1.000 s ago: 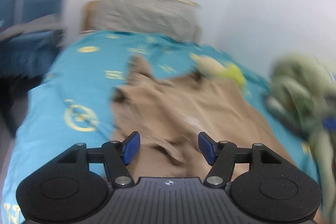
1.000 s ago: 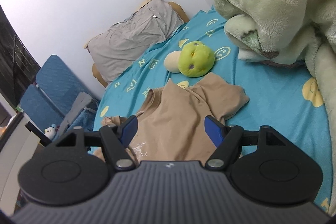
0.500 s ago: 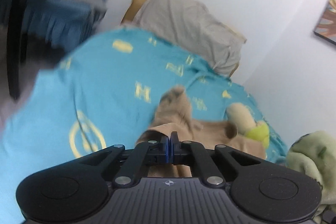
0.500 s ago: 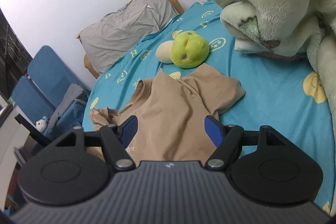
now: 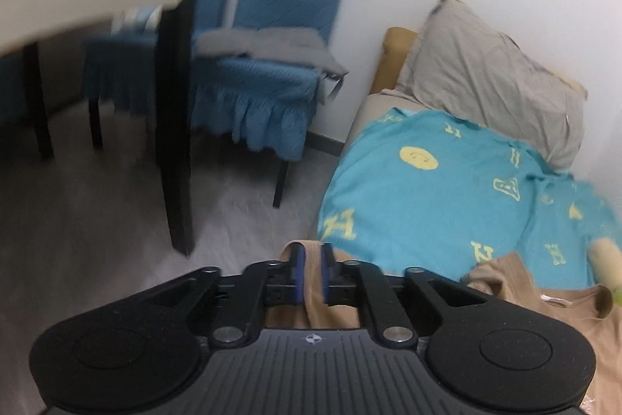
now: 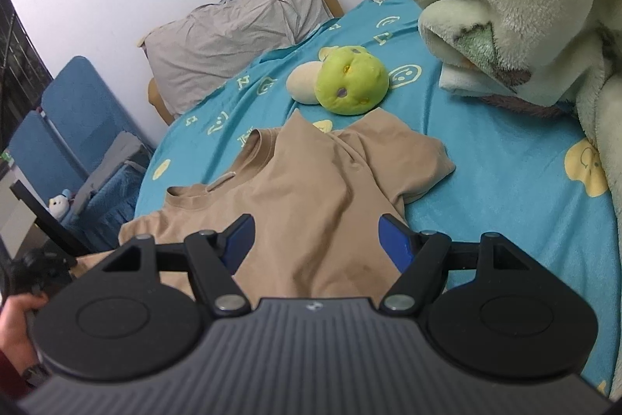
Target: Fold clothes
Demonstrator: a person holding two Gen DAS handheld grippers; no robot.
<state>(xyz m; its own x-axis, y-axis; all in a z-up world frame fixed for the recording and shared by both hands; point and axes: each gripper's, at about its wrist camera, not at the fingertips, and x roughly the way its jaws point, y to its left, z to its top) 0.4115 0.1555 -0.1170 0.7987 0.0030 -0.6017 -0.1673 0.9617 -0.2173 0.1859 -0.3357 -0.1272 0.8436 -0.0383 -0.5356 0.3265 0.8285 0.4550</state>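
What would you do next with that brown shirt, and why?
Probably bring the open right gripper down onto the tan T-shirt and pinch it. The left gripper already clamps a bunch of the cloth, while the shirt lies rumpled on the blue sheet, so a second hold would let it be spread.

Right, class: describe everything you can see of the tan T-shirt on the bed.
The T-shirt is plain tan, soft knit by the look, with short sleeves, a ribbed round collar and a faint dark mark low on the front. It lies rumpled on the blue bedsheet, collar toward the pillow, one sleeve spread toward the green plush ball. The left gripper pinches one edge of it; the open right gripper hovers above.
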